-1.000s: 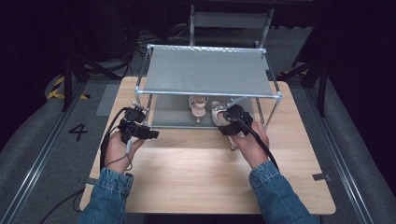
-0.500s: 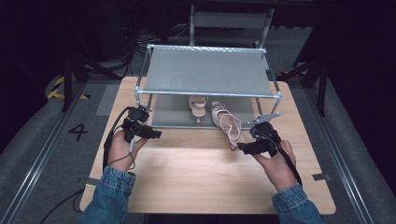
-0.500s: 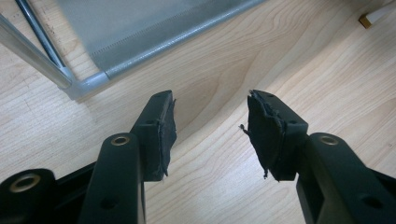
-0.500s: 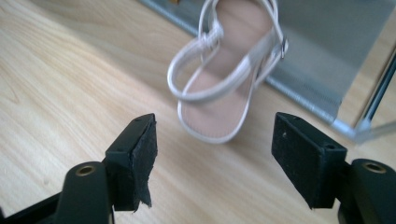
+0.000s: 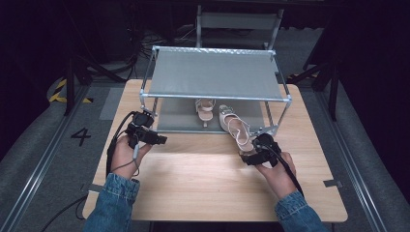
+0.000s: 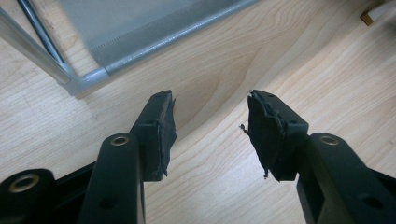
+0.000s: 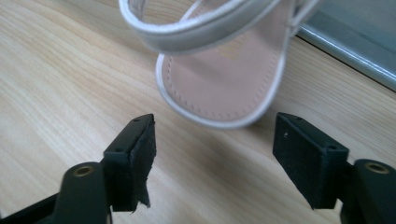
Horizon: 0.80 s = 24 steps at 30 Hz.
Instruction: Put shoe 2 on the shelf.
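The right gripper [image 7: 215, 158] had its jaws wide apart, empty, just behind the heel of the sandal [image 7: 224, 79] lying on the worktop [image 5: 193, 183]. The left gripper [image 6: 212, 133] gaped too, holding nothing.

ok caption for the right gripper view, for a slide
Open right gripper facing the heel end of a pale sandal on the wooden table.
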Tool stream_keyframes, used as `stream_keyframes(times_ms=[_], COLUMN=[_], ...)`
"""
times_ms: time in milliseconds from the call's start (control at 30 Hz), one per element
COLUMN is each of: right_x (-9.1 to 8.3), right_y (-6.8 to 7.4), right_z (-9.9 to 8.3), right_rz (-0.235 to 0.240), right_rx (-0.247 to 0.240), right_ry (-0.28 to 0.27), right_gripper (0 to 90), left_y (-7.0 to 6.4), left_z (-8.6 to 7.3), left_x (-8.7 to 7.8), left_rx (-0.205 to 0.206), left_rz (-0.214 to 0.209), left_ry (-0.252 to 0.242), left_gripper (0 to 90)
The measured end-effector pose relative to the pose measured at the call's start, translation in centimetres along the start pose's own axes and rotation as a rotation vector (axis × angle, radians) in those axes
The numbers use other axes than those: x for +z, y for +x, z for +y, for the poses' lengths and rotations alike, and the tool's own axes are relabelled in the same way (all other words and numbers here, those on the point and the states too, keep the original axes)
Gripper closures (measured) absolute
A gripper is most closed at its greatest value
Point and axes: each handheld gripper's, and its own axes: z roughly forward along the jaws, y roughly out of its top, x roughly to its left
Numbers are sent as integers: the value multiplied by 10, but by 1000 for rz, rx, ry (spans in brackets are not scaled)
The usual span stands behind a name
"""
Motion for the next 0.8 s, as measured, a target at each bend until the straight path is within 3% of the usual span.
stream_keyframes(times_ms=[133, 333, 400, 500, 667, 800], right_x=[15, 31, 34, 34, 28, 22], right_y=[-1, -4, -3, 1, 1, 2], right_z=[3, 3, 2, 3, 6, 13], right_rz=[43, 17, 6, -19, 9, 0], right_rx=[17, 26, 15, -7, 6, -13], right_ry=[-23, -50, -82, -109, -160, -180], right_gripper=[473, 510, 546, 615, 708, 753], left_y=[-1, 0, 0, 0, 0, 1], left_z=[0, 0, -1, -1, -1, -1], left_x=[1, -1, 0, 0, 0, 0], left_rx=[-1, -1, -9, -4, -6, -9], left_rz=[-5, -1, -1, 0, 1, -1], left_ry=[2, -6, -5, -4, -3, -7], left_gripper=[502, 505, 505, 505, 505, 505])
